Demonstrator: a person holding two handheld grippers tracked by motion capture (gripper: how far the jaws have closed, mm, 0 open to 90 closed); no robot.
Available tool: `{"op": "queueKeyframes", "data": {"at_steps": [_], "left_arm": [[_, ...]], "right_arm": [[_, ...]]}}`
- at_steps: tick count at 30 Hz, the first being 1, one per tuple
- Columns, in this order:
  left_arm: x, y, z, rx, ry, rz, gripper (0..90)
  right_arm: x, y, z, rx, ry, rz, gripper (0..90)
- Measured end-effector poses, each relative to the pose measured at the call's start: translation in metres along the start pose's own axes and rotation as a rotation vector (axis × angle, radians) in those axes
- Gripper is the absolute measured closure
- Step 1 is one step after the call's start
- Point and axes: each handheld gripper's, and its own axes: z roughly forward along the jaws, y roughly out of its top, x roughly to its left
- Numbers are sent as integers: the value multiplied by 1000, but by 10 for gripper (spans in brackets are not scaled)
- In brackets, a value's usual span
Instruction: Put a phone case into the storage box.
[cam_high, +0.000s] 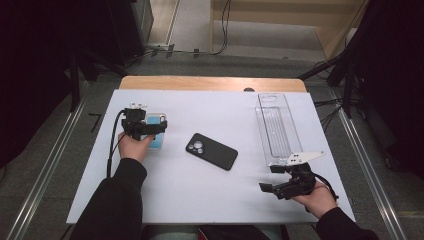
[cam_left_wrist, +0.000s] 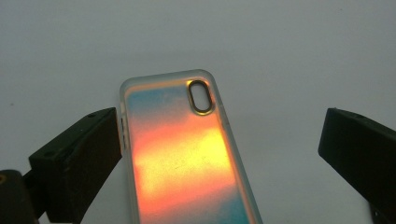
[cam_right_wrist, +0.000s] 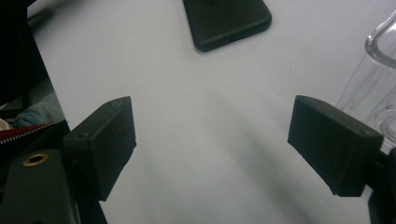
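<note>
A phone case (cam_left_wrist: 187, 154) with an orange and blue sheen lies flat on the white table, its oval camera hole at the far end. My left gripper (cam_left_wrist: 217, 130) hangs over it, open, with one jaw close beside the case's left edge and the other well off to its right. In the high view this gripper (cam_high: 150, 129) sits at the table's left over the case (cam_high: 159, 142). A black phone (cam_high: 211, 151) lies face down at the middle. My right gripper (cam_high: 269, 178) rests open near the front right, with bare table between its jaws (cam_right_wrist: 212, 135).
A long clear plastic tray (cam_high: 277, 127) stands at the back right, and its rounded corner (cam_right_wrist: 378, 70) rises just right of the right gripper. The black phone's end (cam_right_wrist: 229, 21) lies ahead of that gripper. The white table top (cam_high: 200, 200) ends close to the person.
</note>
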Motion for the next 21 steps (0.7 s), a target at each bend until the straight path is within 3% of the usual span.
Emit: {"op": "queueKeyframes", "data": {"at_steps": [5, 9, 15, 18, 21], "left_arm": [[1, -4, 4, 18, 15, 2, 1], [2, -9, 9, 24, 3, -17, 1], [1, -14, 13, 33, 24, -7, 1], [3, -18, 16, 47, 21, -47, 1], [3, -21, 18, 51, 44, -30, 1]], "right_arm": [[0, 0, 0, -1, -1, -2, 133], [0, 0, 0, 0, 0, -2, 133], [0, 0, 0, 0, -2, -3, 133], [1, 0, 0, 1, -1, -2, 134], [1, 0, 0, 1, -3, -5, 134]]}}
